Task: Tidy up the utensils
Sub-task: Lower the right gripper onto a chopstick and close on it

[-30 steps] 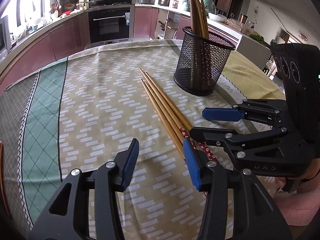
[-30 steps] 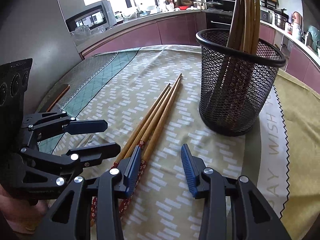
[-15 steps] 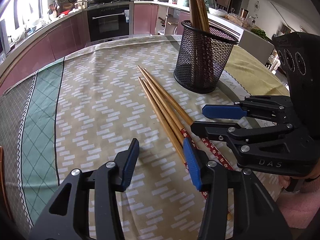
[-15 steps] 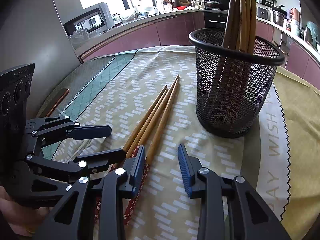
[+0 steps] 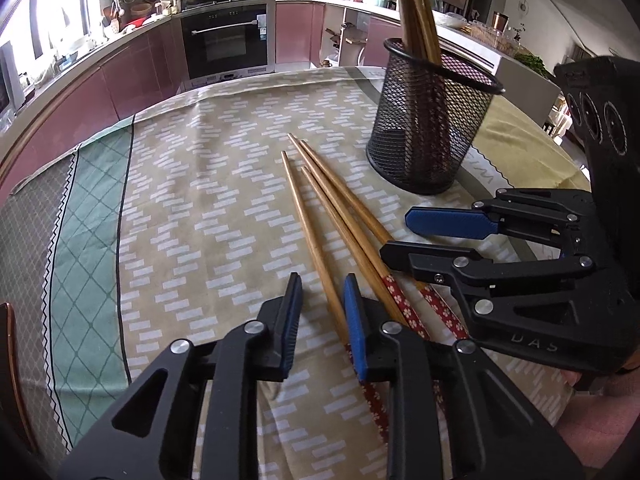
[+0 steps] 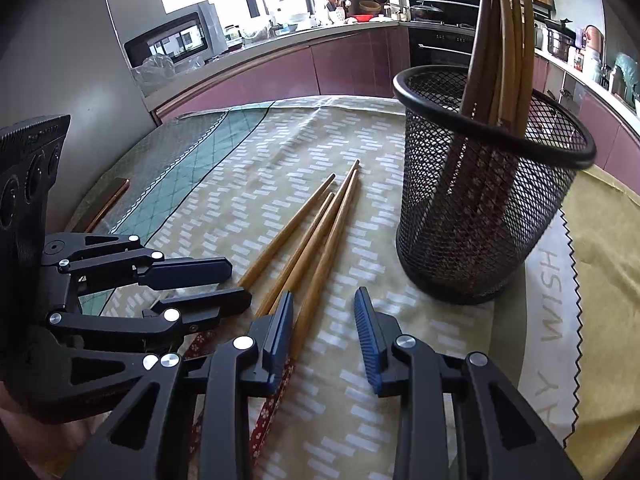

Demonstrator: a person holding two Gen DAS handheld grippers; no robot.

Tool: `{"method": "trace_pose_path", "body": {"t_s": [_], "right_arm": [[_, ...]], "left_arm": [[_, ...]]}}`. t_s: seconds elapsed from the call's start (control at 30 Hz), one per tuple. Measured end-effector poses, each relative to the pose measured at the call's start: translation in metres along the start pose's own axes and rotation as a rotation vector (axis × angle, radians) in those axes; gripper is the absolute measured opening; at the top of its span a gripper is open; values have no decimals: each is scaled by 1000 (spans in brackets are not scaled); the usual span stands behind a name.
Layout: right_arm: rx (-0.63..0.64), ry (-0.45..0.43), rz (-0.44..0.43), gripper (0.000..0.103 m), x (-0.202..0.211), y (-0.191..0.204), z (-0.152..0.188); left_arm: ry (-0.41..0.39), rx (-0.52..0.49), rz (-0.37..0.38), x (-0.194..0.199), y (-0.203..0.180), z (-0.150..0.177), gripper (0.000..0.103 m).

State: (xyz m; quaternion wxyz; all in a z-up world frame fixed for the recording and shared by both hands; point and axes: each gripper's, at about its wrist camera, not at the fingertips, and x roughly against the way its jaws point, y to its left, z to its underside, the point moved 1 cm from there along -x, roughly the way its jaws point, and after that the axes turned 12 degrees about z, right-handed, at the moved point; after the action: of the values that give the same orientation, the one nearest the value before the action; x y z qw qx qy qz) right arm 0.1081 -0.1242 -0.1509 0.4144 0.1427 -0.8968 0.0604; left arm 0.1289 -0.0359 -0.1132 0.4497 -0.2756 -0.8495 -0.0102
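Four loose wooden chopsticks with red flower-patterned handle ends lie close together on the beige tablecloth printed with white dashes, their thin tips pointing toward the far side of the table and their patterned ends toward the grippers; the leftmost stick lies slightly apart from the other three at its tip. Just beside them, to their right, stands a black wire-mesh cylinder holder with several more wooden chopsticks standing in it, handle ends down.

The left gripper, black with blue pads, sits low over the patterned ends; its jaws are closing, and the leftmost stick runs down into the narrow gap beside the right pad, though no pad clearly presses on it. The right gripper is just beside it, its jaws also closing with a gap left between them; the left pad rests over the rightmost stick, and only cloth shows in the gap.

Beyond the table's edge runs a curved kitchen counter with mauve cabinet fronts and a built-in black oven.
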Motion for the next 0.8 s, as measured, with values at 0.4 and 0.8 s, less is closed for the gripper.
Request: {"method": "trace_pose_path", "body": {"t_s": [0.4, 0.8], "right_arm": [[-115, 13, -69, 7, -5, -20, 1], [-67, 14, -130, 6, 12, -14, 10]], "left_arm": [[-28, 75, 9, -1, 9, -3, 9], [-29, 53, 51, 14, -1, 10, 8]]}}
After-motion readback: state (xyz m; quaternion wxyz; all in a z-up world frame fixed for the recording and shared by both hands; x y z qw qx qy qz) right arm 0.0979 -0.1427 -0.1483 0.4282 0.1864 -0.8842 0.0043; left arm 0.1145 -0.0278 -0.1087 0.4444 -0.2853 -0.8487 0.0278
